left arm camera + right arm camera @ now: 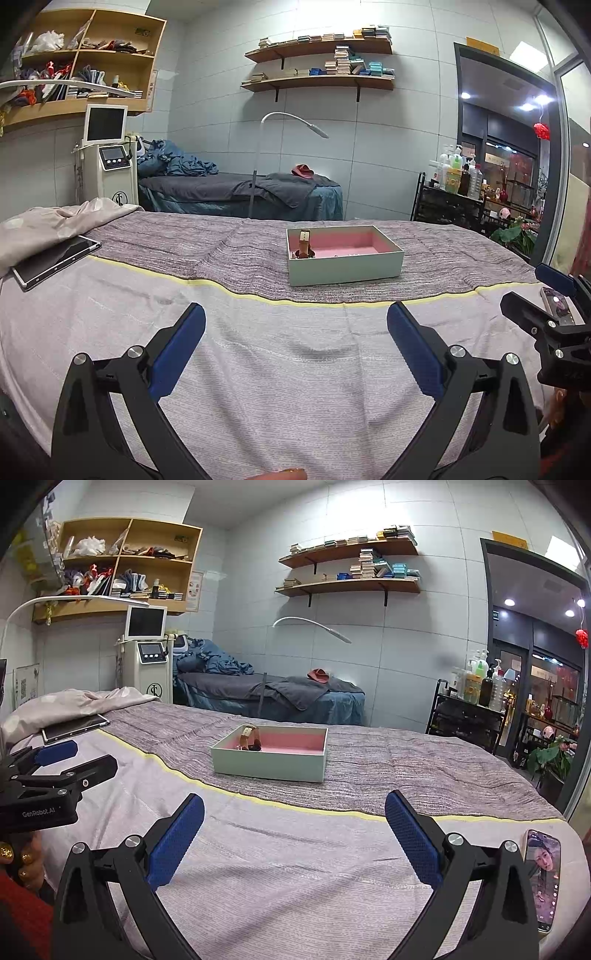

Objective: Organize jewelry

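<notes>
A pale green box (345, 267) with a pink lining stands on the striped bedspread ahead of both grippers; it also shows in the right wrist view (269, 766). A tan-strapped watch (304, 245) stands upright in its left end, seen too in the right wrist view (248, 738). A small piece of jewelry lies on the pink lining, too small to identify. My left gripper (295, 328) is open and empty above the light sheet, short of the box. My right gripper (294, 812) is open and empty, beside the left one.
A tablet (55, 260) lies at the bed's left by a rumpled quilt (55, 221). A lit phone (543, 878) lies at the right near my right gripper. Behind are a second bed (240, 192), a lamp, a machine, and a cart of bottles (458, 177).
</notes>
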A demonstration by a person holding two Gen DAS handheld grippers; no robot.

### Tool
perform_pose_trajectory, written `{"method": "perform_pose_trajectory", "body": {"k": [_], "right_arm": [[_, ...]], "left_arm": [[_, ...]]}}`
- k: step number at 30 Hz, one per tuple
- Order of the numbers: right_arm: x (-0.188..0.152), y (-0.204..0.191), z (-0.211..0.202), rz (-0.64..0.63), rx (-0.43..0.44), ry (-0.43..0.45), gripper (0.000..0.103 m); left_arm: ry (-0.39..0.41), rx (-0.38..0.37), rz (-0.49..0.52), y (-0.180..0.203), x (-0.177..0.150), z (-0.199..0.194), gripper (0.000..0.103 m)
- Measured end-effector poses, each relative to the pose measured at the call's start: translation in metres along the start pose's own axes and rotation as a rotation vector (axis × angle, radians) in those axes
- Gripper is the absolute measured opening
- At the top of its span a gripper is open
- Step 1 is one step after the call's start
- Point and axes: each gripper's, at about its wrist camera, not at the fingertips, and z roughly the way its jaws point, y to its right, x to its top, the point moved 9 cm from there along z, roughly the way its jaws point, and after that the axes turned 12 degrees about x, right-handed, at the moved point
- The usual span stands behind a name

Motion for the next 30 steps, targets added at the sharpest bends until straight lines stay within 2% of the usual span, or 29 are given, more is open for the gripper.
{"method": "perform_pose_trajectory", "body": {"k": [30], "right_arm": [[0.0000,-0.0004,-0.0005,0.001,0.001,0.000,0.096]], "left_arm": [[0.009,-0.009,0.011,0.0015,0.0020,-0.0034,0.097]]}}
